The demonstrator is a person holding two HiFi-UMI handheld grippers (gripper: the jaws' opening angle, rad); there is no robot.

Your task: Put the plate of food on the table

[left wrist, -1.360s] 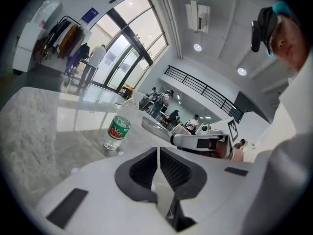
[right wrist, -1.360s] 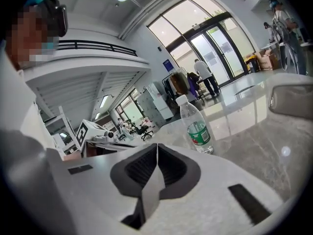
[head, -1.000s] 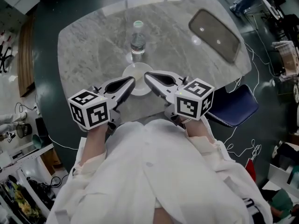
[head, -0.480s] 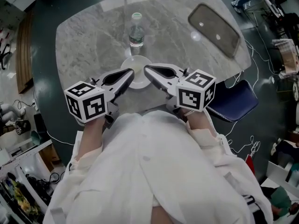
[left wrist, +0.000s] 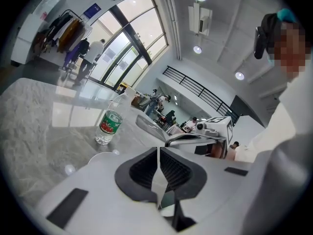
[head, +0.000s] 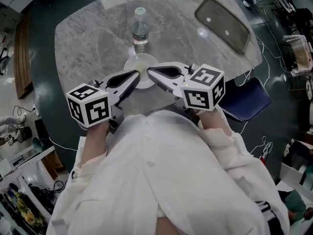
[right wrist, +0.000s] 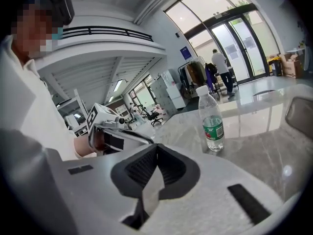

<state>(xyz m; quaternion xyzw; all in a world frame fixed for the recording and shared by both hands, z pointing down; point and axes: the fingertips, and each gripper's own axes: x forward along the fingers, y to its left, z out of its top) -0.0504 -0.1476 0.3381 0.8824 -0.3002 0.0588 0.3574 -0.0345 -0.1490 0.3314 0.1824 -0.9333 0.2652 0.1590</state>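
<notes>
A white plate [head: 141, 62] lies over the grey marble table [head: 88, 38], just in front of a water bottle. I cannot tell whether it rests on the tabletop or hangs just above it, and no food shows on it. My left gripper [head: 137, 74] comes in from the left and is shut on the plate's near rim. My right gripper [head: 148, 69] comes in from the right and is shut on the same rim. In the left gripper view [left wrist: 159, 153] and the right gripper view [right wrist: 156, 148] a thin white edge sits pinched between the ribbed pads.
A clear water bottle [head: 140, 31] [left wrist: 108, 126] [right wrist: 212, 126] with a green label stands just beyond the plate. A dark rectangular tray [head: 222, 23] lies at the table's far right. A blue chair [head: 244, 104] stands at the table's right edge. Cables run across the floor.
The head view has drifted slightly. The plate and both grippers keep the same place in front of the bottle, with both grips unchanged.
</notes>
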